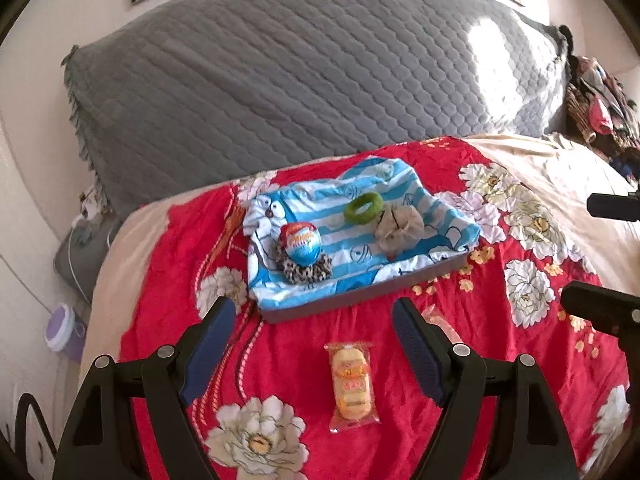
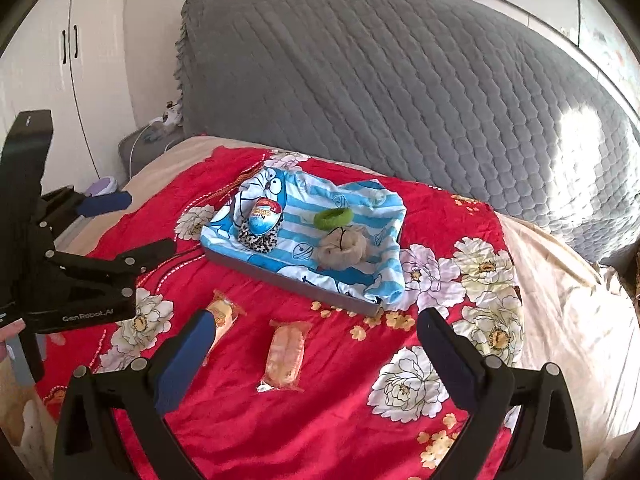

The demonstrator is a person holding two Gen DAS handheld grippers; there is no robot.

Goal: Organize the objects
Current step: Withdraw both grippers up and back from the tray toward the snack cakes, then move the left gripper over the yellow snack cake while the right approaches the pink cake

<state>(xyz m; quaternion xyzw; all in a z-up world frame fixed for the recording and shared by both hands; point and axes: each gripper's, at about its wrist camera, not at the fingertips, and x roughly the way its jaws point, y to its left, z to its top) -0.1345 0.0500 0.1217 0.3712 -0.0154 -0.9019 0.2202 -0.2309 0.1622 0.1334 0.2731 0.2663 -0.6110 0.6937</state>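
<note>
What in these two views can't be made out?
- Second snack packet: left wrist view, mostly hidden behind a finger of the left tongs.
- First snack packet: right wrist view, partly covered by a finger of the right tongs.
- Tray: its inside is hidden under the striped cloth.
- Egg-shaped package: print too blurred to read.

We saw a quilted matt grey cover (image 1: pixel 304 80), a red floral cloth (image 1: pixel 288 380), glossy clear plastic on the snack packet (image 1: pixel 352 384), and a fuzzy green ring (image 1: pixel 363 207).
</note>
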